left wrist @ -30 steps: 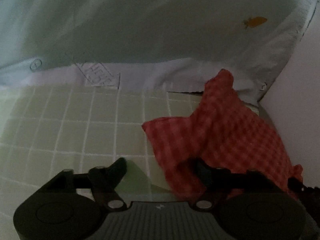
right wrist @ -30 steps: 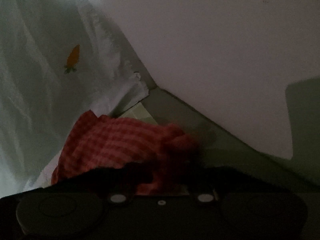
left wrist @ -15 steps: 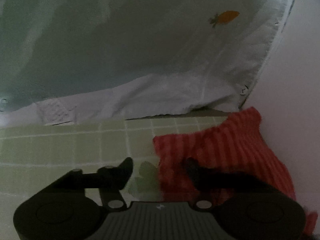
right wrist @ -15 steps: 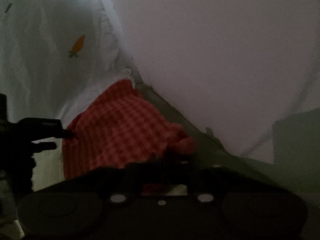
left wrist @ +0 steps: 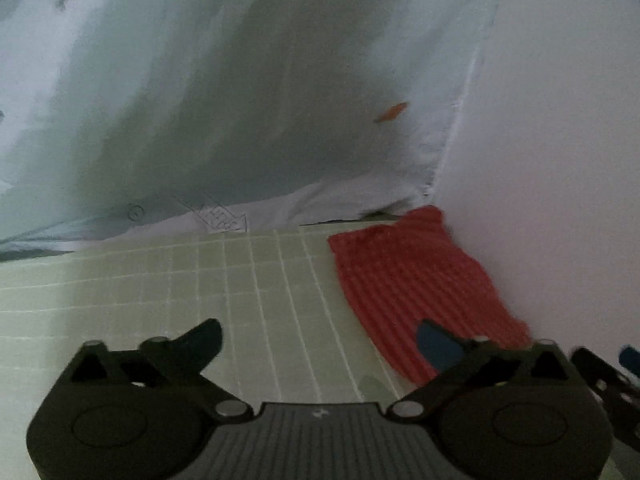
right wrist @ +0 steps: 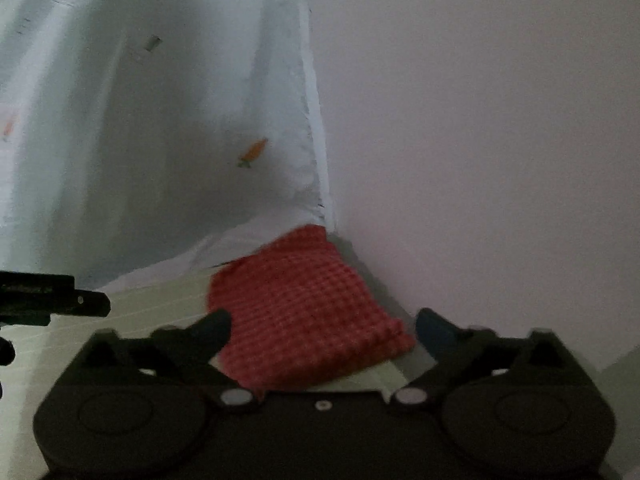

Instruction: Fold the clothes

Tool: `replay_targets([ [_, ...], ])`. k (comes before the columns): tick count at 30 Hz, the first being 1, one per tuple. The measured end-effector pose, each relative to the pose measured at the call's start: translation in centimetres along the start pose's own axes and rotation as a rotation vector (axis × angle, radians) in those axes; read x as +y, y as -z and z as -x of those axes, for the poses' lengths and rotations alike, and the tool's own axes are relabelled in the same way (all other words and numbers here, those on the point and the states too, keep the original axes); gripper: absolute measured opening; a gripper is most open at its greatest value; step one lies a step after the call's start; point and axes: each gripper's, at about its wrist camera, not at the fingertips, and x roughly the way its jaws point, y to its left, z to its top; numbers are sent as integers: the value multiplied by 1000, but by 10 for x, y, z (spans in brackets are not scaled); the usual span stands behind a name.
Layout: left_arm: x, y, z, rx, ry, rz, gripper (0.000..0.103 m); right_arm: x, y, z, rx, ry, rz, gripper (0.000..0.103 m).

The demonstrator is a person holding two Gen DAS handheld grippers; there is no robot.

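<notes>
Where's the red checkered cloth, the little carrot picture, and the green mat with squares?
red checkered cloth (right wrist: 304, 312): right wrist view, middle of the folded fabric.
carrot picture (right wrist: 254, 151): right wrist view, its orange body.
green mat (left wrist: 160, 280): left wrist view, bare gridded surface.

The left gripper (left wrist: 320, 340) is held low at 6 o'clock of its own view, its two fingers spread wide apart with nothing between them. The right gripper (right wrist: 324, 328) is likewise spread wide, nothing being clamped. In the right wrist view, the left gripper is seen at 9 o'clock.
</notes>
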Motion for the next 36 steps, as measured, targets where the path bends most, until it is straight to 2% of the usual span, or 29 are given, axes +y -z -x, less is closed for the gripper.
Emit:
replay_targets([
  [5,-12,36,72,-35,3,-27,103,17,11,61,-39,-34,67,103],
  [8,-13,51,100,-28,8,-52,103,25,22,88,-30,-43,68,103],
  [14,0,83,146,-71,-30,-129,103,41,44,129,-16,-32,62,103],
  [22,38,118,186,-49,13,-128,103,56,79,185,9,-8,74,103],
  [25,39,132,197,-38,27,-133,103,60,90,200,19,1,70,103],
  [31,43,148,214,-41,43,-135,103,63,103,217,29,21,60,103],
  [36,47,149,219,-58,53,-127,103,65,107,223,26,29,54,103],
])
